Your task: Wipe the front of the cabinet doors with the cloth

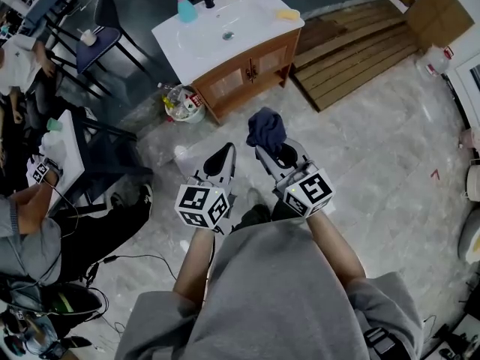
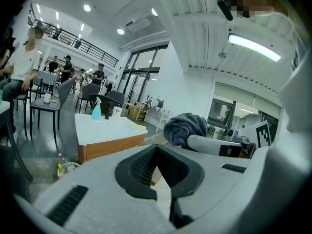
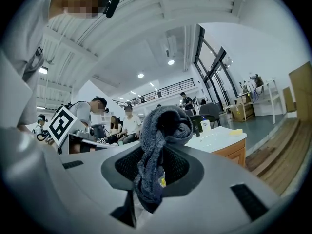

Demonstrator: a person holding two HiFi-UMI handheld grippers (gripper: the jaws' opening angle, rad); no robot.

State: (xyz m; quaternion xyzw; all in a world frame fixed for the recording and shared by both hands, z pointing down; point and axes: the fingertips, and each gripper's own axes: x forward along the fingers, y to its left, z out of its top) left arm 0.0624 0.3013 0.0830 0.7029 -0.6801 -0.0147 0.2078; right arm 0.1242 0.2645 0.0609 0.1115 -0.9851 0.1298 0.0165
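A wooden cabinet (image 1: pixel 251 70) with two front doors and a white sink top stands across the floor ahead of me. It also shows in the left gripper view as the cabinet (image 2: pixel 109 147) and, at the right, in the right gripper view as the cabinet (image 3: pixel 234 152). My right gripper (image 1: pixel 270 151) is shut on a dark blue cloth (image 1: pixel 267 128), which bunches above its jaws; the cloth (image 3: pixel 161 130) hangs between the pads. My left gripper (image 1: pixel 226 154) is beside it, jaws together and holding nothing. Both grippers are well short of the doors.
On the sink top are a blue spray bottle (image 1: pixel 184 9) and a yellow sponge (image 1: pixel 287 14). A clear bin of bottles (image 1: pixel 182 102) sits by the cabinet's left side. Wooden planks (image 1: pixel 360 47) lie to the right. A seated person (image 1: pixel 30 223) and chairs (image 1: pixel 105 28) are at left.
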